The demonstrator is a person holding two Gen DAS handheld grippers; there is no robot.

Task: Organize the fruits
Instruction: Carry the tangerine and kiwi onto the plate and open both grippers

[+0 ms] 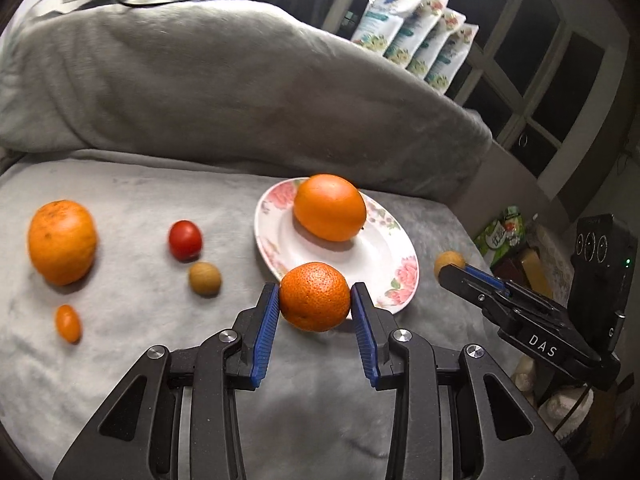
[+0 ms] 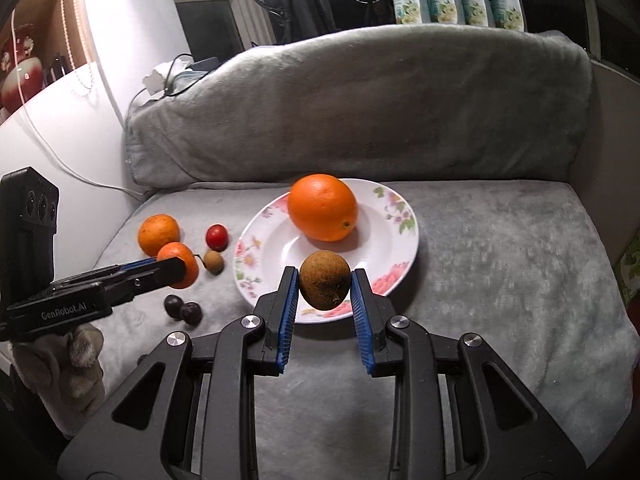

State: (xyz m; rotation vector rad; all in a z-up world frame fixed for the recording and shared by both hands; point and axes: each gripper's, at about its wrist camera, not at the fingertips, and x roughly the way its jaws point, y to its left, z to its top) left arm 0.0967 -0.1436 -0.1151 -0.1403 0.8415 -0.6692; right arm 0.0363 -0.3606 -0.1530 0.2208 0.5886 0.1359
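Observation:
My left gripper [image 1: 315,300] is shut on a small tangerine [image 1: 315,297], held just above the near rim of a white floral plate [image 1: 384,256]. A large orange [image 1: 329,207] lies in the plate. My right gripper [image 2: 325,289] is shut on a brown round fruit [image 2: 324,286], held over the plate's near rim [image 2: 256,240]. On the grey blanket to the left lie another orange [image 1: 62,242], a red tomato [image 1: 185,239], a brown longan [image 1: 204,279] and a small kumquat [image 1: 68,322]. Two dark plums [image 2: 183,308] show in the right wrist view.
A grey cushion [image 2: 360,108] backs the seat behind the plate. A white wall and cable [image 2: 60,128] are at the left. Bags and boxes [image 1: 516,248] stand off the seat's right edge. Floral packets [image 1: 416,32] line the window behind.

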